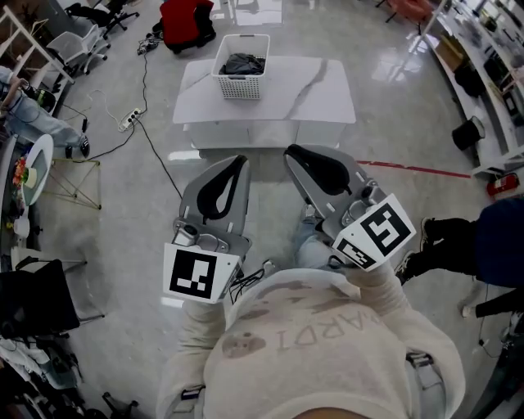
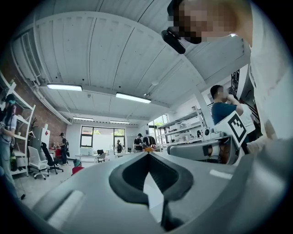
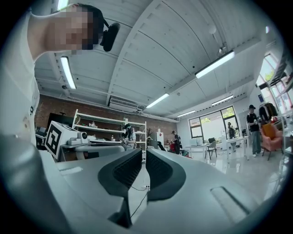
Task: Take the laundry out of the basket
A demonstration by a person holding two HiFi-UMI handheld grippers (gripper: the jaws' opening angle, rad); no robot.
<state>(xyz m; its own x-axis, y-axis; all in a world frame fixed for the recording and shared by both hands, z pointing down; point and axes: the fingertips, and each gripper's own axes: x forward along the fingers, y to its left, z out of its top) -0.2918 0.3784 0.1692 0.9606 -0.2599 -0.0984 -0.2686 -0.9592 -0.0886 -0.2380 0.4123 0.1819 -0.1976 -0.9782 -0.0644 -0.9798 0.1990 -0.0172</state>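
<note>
A white slatted laundry basket (image 1: 241,74) stands on the far left part of a white marble-look table (image 1: 303,94) ahead of me. Dark grey laundry (image 1: 244,63) lies bunched inside it. My left gripper (image 1: 240,161) and right gripper (image 1: 290,152) are held close to my chest, well short of the table, pointing towards it. The left gripper (image 2: 146,154) is shut with its tips touching and nothing between them. The right gripper (image 3: 143,150) is also shut and holds nothing; only a thin slit shows between its pads. Both gripper views look up at the ceiling and across the room, so the basket is hidden there.
A power strip (image 1: 129,121) and a black cable (image 1: 155,139) lie on the floor left of the table. A red bag (image 1: 187,20) sits behind the table. A person (image 1: 483,241) stands at my right. Office chairs (image 1: 78,45) and a seated person (image 1: 29,114) are at the left.
</note>
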